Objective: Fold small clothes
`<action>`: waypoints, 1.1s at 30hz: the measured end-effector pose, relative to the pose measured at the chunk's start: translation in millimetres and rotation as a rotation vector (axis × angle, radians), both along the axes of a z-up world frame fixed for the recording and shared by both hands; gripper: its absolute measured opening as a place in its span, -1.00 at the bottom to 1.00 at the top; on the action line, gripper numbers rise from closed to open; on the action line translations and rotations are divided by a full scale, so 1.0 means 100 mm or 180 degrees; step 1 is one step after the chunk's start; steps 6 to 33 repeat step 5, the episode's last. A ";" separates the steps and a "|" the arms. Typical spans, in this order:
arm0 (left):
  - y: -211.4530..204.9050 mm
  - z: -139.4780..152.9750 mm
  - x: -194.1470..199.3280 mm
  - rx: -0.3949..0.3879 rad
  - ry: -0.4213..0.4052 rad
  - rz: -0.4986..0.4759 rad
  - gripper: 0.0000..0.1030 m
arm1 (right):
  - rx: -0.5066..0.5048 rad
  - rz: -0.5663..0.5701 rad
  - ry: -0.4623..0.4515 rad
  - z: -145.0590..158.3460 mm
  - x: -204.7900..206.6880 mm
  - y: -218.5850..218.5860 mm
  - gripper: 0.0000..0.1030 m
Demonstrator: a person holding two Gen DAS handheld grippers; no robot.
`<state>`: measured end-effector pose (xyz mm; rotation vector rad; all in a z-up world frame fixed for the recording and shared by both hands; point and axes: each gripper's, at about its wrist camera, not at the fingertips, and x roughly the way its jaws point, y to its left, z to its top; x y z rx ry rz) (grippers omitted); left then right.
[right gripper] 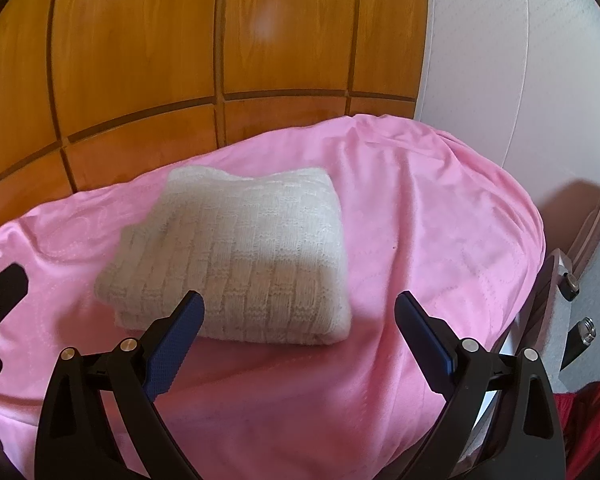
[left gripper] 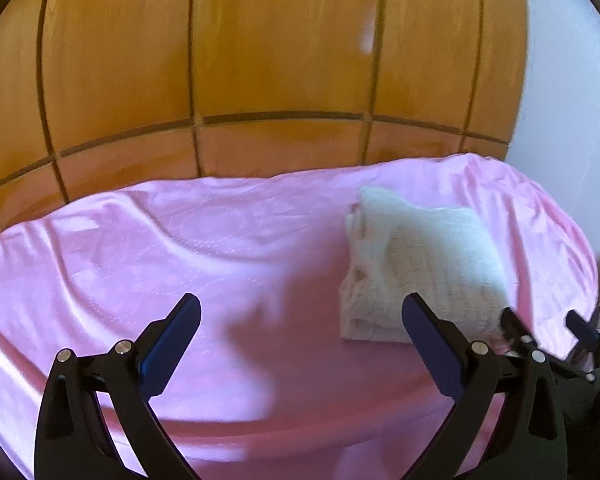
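Note:
A cream knitted garment point(right gripper: 244, 256) lies folded into a thick rectangle on a pink cloth point(right gripper: 420, 240). It also shows in the left wrist view point(left gripper: 416, 268), to the right of centre. My right gripper point(right gripper: 300, 308) is open and empty, just in front of the garment's near edge and not touching it. My left gripper point(left gripper: 302, 312) is open and empty, over bare pink cloth point(left gripper: 140, 248) to the left of the garment. The right gripper's fingers point(left gripper: 516, 324) show at the right edge of the left wrist view.
A wooden panelled wall point(right gripper: 180, 60) stands behind the cloth-covered surface, with a white wall point(right gripper: 520, 80) to its right. The pink cloth drops off at the right edge, where metal fittings point(right gripper: 572, 280) and a red item point(right gripper: 596, 412) sit.

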<state>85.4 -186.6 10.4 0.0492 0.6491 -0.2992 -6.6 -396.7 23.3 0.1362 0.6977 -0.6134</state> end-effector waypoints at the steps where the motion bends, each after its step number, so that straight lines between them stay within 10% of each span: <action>1: 0.02 -0.02 0.02 -0.0018 0.0041 0.0020 0.95 | 0.0015 -0.0005 0.0001 0.00 0.01 -0.02 0.85; 33: 0.08 -0.10 0.09 -0.0065 0.0182 0.0091 0.95 | 0.0044 -0.0062 0.0037 -0.04 0.07 -0.13 0.85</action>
